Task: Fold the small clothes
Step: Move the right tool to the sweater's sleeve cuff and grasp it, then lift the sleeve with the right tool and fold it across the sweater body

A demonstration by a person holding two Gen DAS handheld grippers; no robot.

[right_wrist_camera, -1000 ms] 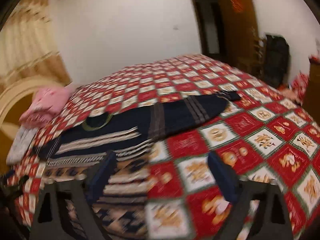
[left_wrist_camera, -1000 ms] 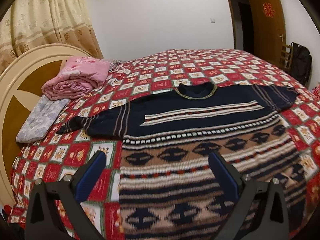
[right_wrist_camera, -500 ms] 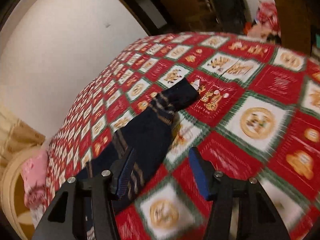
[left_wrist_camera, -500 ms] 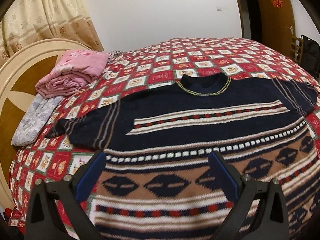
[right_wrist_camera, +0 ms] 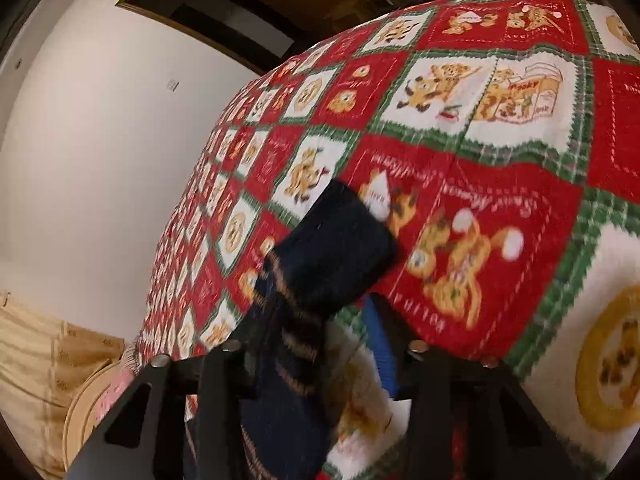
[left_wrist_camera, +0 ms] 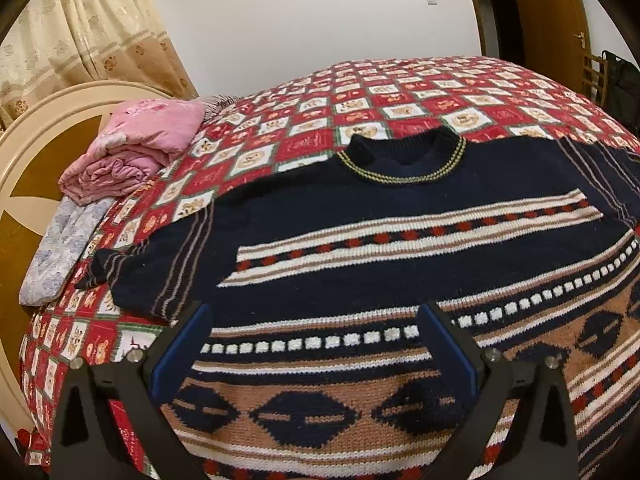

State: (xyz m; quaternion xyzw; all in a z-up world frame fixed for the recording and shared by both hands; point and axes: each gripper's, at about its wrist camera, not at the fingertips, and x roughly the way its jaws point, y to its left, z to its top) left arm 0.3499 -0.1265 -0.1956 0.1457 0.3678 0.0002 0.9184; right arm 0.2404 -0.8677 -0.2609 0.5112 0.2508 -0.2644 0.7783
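Observation:
A navy knitted sweater (left_wrist_camera: 392, 248) with white, tan and red bands lies flat on the bed, neck at the far side, its left sleeve (left_wrist_camera: 148, 264) spread toward the headboard. My left gripper (left_wrist_camera: 316, 344) is open and empty, hovering over the sweater's patterned lower half. In the right wrist view the sweater's other sleeve (right_wrist_camera: 320, 280) with its dark cuff lies between the jaws of my right gripper (right_wrist_camera: 320, 340). The jaws stand narrowed around the sleeve; the view is blurred and the left finger is hidden behind the cloth.
The bed carries a red, white and green checked quilt (left_wrist_camera: 400, 96). A folded pink blanket (left_wrist_camera: 132, 152) and a grey pillow (left_wrist_camera: 60, 252) lie by the rounded headboard (left_wrist_camera: 36, 120). A door and a dark bag (left_wrist_camera: 618, 84) stand at the far right.
My left gripper has moved forward over the sweater. My right gripper has swung to the right sleeve, tilted, and its jaws have narrowed around the cuff end.

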